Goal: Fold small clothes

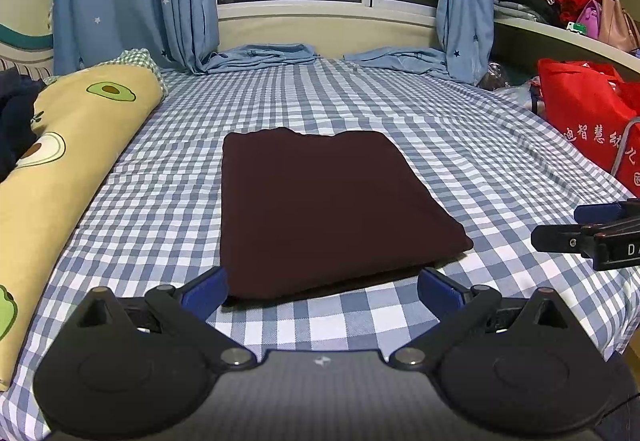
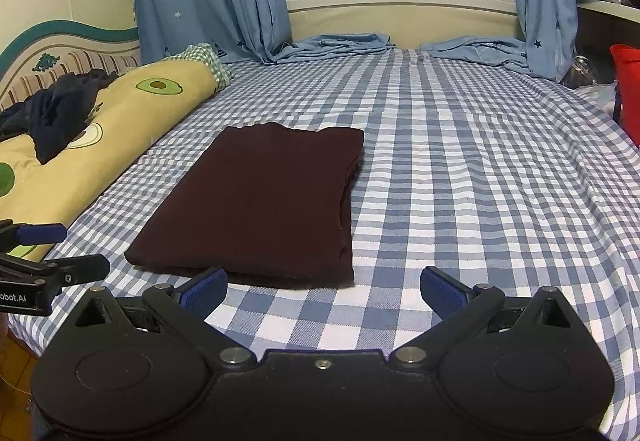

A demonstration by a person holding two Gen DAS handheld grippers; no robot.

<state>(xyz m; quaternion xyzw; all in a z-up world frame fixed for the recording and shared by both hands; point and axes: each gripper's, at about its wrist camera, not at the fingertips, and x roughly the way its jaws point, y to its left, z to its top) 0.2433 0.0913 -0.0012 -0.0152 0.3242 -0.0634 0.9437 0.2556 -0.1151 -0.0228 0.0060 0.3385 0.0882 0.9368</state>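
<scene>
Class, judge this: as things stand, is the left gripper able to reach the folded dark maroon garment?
Probably yes. The left gripper is open with its jaws at the folded maroon garment's near edge, and nothing lies between them.

We see each hand-held gripper built alike: on the left hand-held gripper (image 1: 322, 287) and the right hand-held gripper (image 2: 323, 287), two rounded matte-black housings carry black linkage arms pinned with silver screws and tipped by blue ribbed fingers (image 1: 205, 289). Between the housings on the left unit we note a grey woven-textured plate with a small white mark. White lettering, only partly legible, shows on each unit's black side in the other's view.
</scene>
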